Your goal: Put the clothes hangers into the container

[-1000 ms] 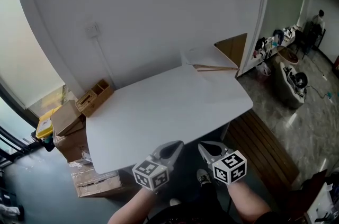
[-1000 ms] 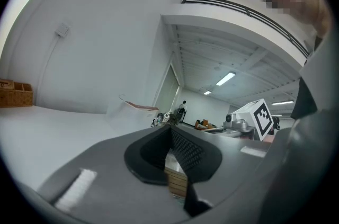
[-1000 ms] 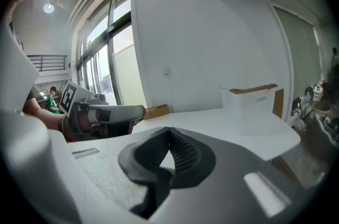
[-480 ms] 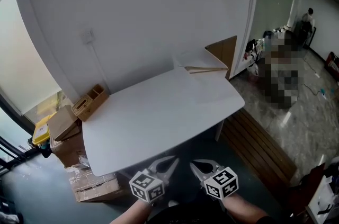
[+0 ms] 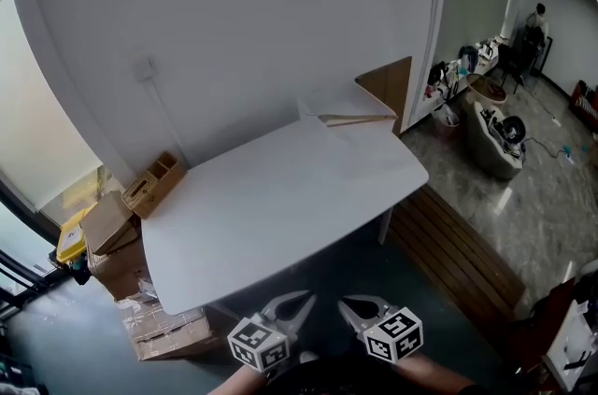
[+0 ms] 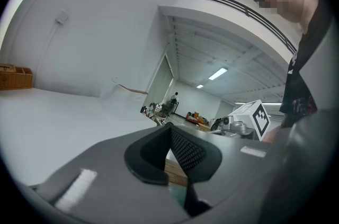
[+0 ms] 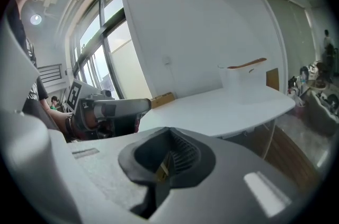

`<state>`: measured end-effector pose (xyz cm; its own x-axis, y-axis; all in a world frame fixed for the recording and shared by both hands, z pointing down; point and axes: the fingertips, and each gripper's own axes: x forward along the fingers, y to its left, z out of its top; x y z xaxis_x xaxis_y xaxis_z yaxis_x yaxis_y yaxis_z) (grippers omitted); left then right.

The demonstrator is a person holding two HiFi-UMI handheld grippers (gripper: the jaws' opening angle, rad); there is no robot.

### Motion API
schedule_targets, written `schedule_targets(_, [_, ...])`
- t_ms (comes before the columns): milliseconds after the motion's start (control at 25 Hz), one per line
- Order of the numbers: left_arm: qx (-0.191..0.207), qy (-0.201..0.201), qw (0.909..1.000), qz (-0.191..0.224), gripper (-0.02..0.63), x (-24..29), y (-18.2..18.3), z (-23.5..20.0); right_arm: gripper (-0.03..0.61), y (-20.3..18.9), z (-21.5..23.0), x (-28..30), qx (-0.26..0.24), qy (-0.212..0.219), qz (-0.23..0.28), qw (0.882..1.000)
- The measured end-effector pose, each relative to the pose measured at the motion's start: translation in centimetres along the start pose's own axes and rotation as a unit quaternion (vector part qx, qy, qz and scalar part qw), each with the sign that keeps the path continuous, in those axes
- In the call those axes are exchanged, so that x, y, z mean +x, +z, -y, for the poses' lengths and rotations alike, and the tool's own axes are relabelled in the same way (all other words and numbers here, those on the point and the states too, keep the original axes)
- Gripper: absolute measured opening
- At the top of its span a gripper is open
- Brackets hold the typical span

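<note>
The left tool (image 5: 301, 300) and the right tool (image 5: 348, 303) hang side by side just off the near edge of the white tabletop (image 5: 271, 206), each with its jaws pressed together on nothing. A wooden clothes hanger (image 5: 357, 118) sits at the top of the translucent container (image 5: 318, 110) on the far right corner, well apart from both
</note>
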<state>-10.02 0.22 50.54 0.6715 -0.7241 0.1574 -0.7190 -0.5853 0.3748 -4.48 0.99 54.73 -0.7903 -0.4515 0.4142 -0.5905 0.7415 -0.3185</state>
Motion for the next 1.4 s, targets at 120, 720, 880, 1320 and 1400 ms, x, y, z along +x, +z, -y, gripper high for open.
schedule_targets(120, [-0.004, 0.000, 1.0000, -0.003, 0.005, 0.2, -0.2, 0.0, 0.000, -0.2, -0.5, 0.0, -0.004, 0.010, -0.006, 1.000])
schedule_targets(720, [-0.002, 0.001, 1.0000, 0.009, 0.005, -0.1, 0.5, 1.1, 0.000, 0.4, -0.4, -0.6, -0.016, 0.011, -0.002, 1.000])
schedule_targets(880, [0.002, -0.004, 1.0000, 0.004, 0.005, 0.0, 0.4, 1.6, 0.000, 0.6, -0.2, -0.8, -0.019, 0.006, 0.002, 1.000])
schedule_targets(1320, [0.010, -0.018, 0.9998, 0.007, 0.005, 0.5, 0.8, 2.6, 0.000, 1.2, 0.6, -1.6, -0.015, -0.012, 0.017, 1.000])
schedule_targets(1400, [0.008, -0.018, 0.9998, 0.006, 0.005, 0.5, 0.7, 2.6, 0.000, 1.2, 0.7, -1.6, -0.015, -0.012, 0.017, 1.000])
